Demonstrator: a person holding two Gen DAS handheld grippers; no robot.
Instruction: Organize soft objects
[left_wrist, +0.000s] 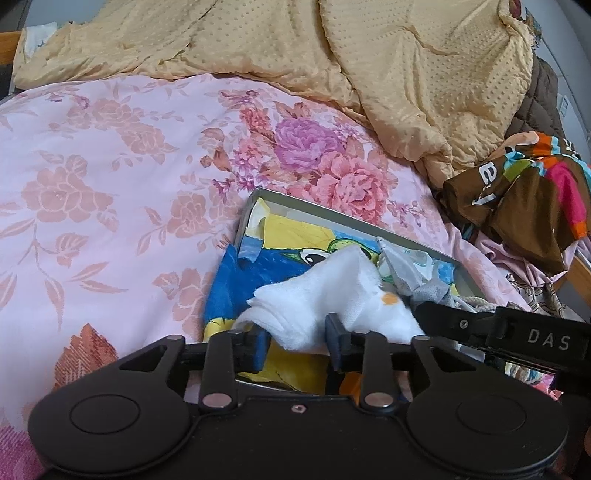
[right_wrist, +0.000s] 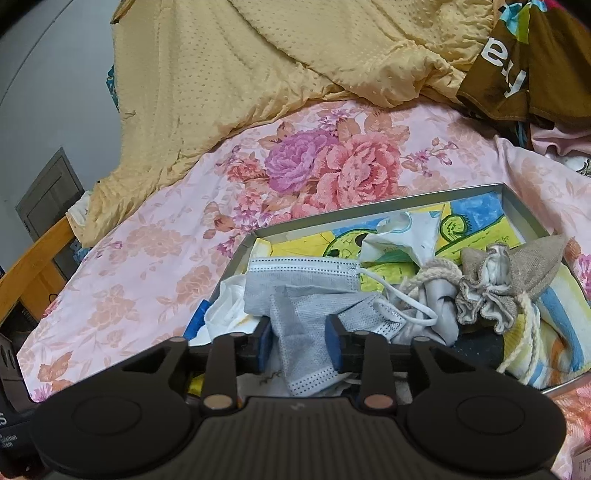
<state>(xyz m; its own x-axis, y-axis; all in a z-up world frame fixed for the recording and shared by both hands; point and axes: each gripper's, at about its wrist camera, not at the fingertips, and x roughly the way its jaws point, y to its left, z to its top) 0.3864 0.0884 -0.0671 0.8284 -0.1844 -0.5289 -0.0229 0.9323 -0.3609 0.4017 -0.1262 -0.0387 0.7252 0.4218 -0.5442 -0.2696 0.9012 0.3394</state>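
My left gripper (left_wrist: 297, 341) had its fingers clamped on a soft white cloth (left_wrist: 332, 295) over the shallow grey metal tray (right_wrist: 369, 206) on the flowery pink bedsheet (left_wrist: 92, 184). My right gripper (right_wrist: 298, 341) pinched a grey face mask (right_wrist: 306, 332) inside that tray.

Tray (right_wrist: 376, 207) crowded under my grippers: masks (right_wrist: 306, 291), drawstring pouch (right_wrist: 517, 273). Floral bedsheet (left_wrist: 92, 221) leftward open; yellow quilt (left_wrist: 369, 55) bunched beyond.
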